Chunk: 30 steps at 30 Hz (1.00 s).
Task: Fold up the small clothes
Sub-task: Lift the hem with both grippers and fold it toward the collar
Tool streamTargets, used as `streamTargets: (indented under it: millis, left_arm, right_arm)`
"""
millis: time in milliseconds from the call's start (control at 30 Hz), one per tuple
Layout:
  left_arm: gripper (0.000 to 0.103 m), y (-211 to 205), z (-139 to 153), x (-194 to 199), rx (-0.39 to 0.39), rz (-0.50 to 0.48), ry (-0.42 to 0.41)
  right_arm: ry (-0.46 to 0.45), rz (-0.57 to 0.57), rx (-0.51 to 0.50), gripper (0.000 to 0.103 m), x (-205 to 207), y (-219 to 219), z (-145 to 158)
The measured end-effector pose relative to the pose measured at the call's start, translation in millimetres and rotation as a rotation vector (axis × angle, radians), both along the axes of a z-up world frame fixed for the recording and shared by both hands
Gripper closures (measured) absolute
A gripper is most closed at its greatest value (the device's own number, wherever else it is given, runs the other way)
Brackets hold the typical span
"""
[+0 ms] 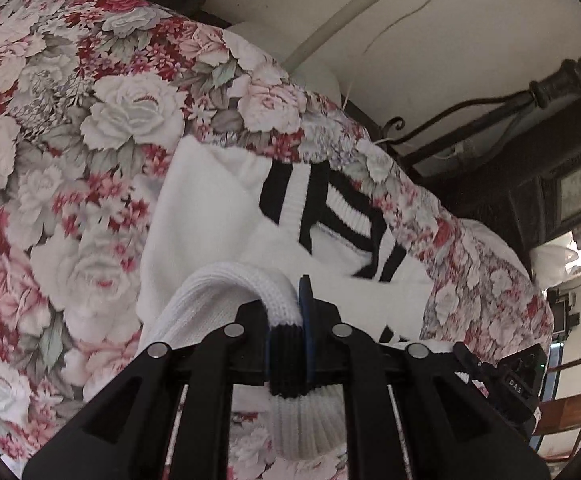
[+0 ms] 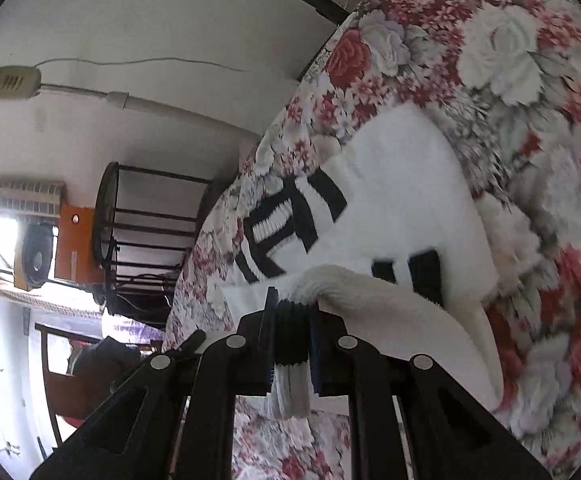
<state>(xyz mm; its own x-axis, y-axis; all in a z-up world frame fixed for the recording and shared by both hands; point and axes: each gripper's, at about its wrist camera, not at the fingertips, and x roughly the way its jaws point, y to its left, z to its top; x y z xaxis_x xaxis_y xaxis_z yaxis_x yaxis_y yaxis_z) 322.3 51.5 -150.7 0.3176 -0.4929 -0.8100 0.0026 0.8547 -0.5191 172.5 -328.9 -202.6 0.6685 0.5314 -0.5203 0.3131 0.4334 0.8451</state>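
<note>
The left gripper [image 1: 290,320] clamps the white knit garment [image 1: 210,216] by its ribbed, black-banded hem over the floral bedspread [image 1: 70,120]. The right gripper [image 2: 290,320] pinches the same hem; only its view shows a wall fan [image 2: 34,258].

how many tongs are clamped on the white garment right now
2. The left tongs pinch a ribbed black-banded edge of the white garment; the right tongs pinch another such edge. The garment lies on the floral bedspread.

Both the left gripper [image 1: 296,320] and right gripper [image 2: 290,320] are matte black, with blue-edged pads and round silver pivot pins along their linkage arms.
</note>
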Motion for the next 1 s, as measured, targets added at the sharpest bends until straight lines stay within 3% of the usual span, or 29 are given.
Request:
streamTargets:
  millis: [633,900,967,1000]
  left_arm:
    - [0.092,-12.4,-35.7,50.0,0.001,0.006,-0.005]
    - [0.092,-19.0,-34.8,55.4,0.031,-0.003,-0.073]
    - [0.086,-20.2,-38.3,58.7,0.071,0.007,-0.069]
    - [0.077,-19.1,-39.9,59.3,0.091,0.021,-0.061]
  right_arm:
    - [-0.011,-0.061,0.103,0.089,56.2,-28.7,-49.5]
    - [-0.020,-0.060,0.072,0.089,71.9,-30.3,-54.1]
    - [0.002,-0.063,0.043,0.086,73.8,-31.7,-58.4]
    - [0.017,-0.077,0.047,0.068,73.9,-33.8,-62.3]
